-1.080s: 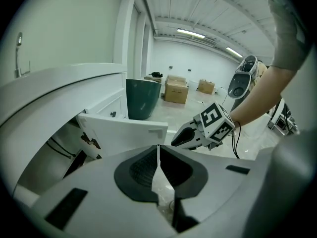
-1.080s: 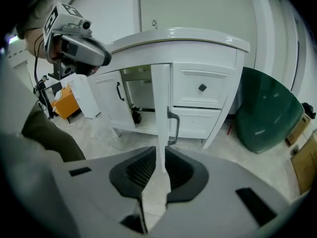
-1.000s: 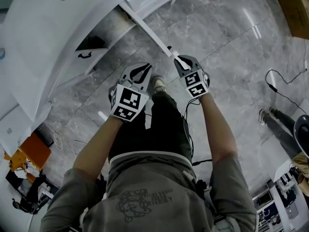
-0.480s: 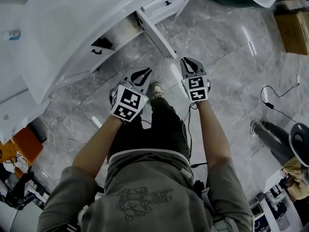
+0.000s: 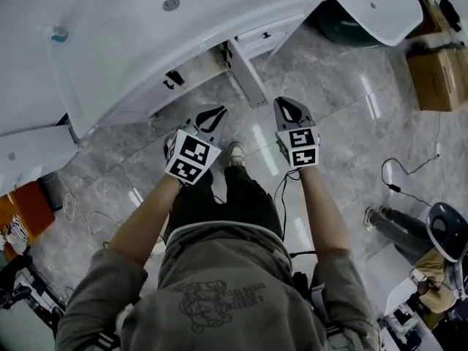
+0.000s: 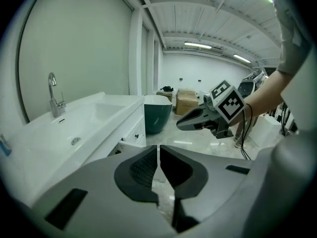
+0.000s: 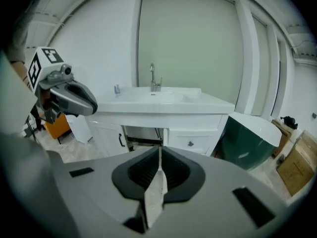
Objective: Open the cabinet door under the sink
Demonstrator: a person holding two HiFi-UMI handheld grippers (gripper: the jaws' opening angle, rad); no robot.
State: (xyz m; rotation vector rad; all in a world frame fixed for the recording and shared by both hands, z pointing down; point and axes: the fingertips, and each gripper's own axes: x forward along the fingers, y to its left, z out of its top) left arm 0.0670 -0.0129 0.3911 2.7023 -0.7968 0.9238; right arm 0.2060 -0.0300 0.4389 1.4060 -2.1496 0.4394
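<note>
**Open door is jutting out toward the person's legs**

The grey marble floor (image 5: 329,86) is taking up most of the head view. The white sink cabinet (image 5: 139,50) is sitting along its upper left. The cabinet door (image 5: 246,74) under the sink is already standing swung out, nearly square to the cabinet front, with the dark opening showing beside it. By my reading, the job is looking done.

The left gripper (image 5: 214,112) and the right gripper (image 5: 286,103) are hovering side by side in front of the person, both apart from the door. Their fingers are pressing together on nothing (each gripper view is showing the pads meeting with only floor and cabinet beyond).

The risk from here is probably lying in the door itself:
- **Knocking the door:** its free edge is pointing at the gap between the two grippers. A forward step or a careless swing could be knocking it back shut or driving it past its hinges.
- **Catching a foot:** the shoe (image 5: 236,151) is sitting near that edge too.
- **Tripping:** a loose cable (image 5: 406,168) is trailing across the floor on the person's right, and a sideways step could be catching on it.
</note>
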